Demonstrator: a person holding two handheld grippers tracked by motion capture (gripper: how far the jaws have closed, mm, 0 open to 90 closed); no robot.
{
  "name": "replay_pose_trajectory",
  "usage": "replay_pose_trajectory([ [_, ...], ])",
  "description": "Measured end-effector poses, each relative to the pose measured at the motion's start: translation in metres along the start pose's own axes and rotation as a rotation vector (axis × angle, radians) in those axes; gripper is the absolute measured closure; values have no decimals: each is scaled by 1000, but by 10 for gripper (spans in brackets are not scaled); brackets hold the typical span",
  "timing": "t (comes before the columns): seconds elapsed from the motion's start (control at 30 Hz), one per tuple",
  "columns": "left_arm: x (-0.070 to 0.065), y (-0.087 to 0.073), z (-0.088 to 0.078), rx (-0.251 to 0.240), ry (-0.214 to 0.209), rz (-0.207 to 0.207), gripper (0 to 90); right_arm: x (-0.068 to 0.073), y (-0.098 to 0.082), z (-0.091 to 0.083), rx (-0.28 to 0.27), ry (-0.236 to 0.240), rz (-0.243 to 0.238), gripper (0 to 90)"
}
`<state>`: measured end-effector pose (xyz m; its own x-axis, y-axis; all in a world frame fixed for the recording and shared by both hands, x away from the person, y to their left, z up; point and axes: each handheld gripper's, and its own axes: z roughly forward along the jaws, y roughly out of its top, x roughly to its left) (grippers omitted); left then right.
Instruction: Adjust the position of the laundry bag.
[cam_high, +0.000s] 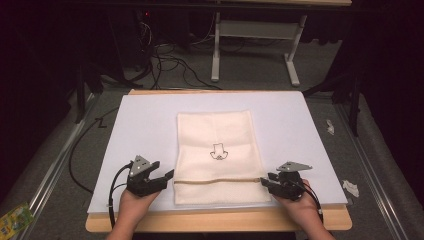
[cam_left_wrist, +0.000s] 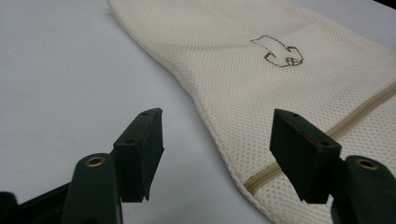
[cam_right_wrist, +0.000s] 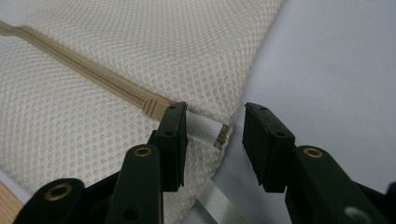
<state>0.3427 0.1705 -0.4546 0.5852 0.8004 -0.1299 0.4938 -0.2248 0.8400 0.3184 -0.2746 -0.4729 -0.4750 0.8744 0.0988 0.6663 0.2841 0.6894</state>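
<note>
Left tool (cam_high: 167, 176) in the person's left hand (cam_high: 131, 202), low on the white sheet (cam_high: 135, 120) covering the worktop (cam_high: 215, 221), just beside the left edge of the cream mesh bag (cam_high: 217, 130). Jaws well apart, holding nothing. Seen along this tool (cam_left_wrist: 217, 140): one jaw over bare white sheet, the other over the bag's (cam_left_wrist: 261, 79) near corner, with the left end of the tan zipper (cam_left_wrist: 299, 154) running past it; hem of the bag lying between the two, untouched by either.

Centre: mesh bag lying flat and lengthwise on the sheet, a small dark outline drawing (cam_high: 218, 151) stitched near its middle, zipper (cam_high: 217, 181) running straight across it close to the near edge, apparently zipped shut along its length.

Right: right tool (cam_high: 263, 181) in the person's right hand (cam_high: 300, 210), at the right end of the zipper, jaws pointing in toward the bag. Seen along this tool (cam_right_wrist: 215, 126): jaws partly apart, straddling the corner of the bag (cam_right_wrist: 116, 60) where the zipper (cam_right_wrist: 88, 70) ends. A white fabric tab (cam_right_wrist: 203, 128) with a small metal piece (cam_right_wrist: 221, 136) at its tip sits between the jaws, against or just at the left jaw's pad; right jaw clear of it, over bare sheet. No pinch on the tab.

Beyond the worktop, grey floor (cam_high: 250, 75) with cables (cam_high: 170, 60) and white frame legs (cam_high: 292, 65).
</note>
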Motion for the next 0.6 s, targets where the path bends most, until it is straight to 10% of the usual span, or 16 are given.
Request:
replay_pose_trajectory([
  [0.6,-1,0,0,-17,1,-21,348,1,0,1,0,30,-13,760],
])
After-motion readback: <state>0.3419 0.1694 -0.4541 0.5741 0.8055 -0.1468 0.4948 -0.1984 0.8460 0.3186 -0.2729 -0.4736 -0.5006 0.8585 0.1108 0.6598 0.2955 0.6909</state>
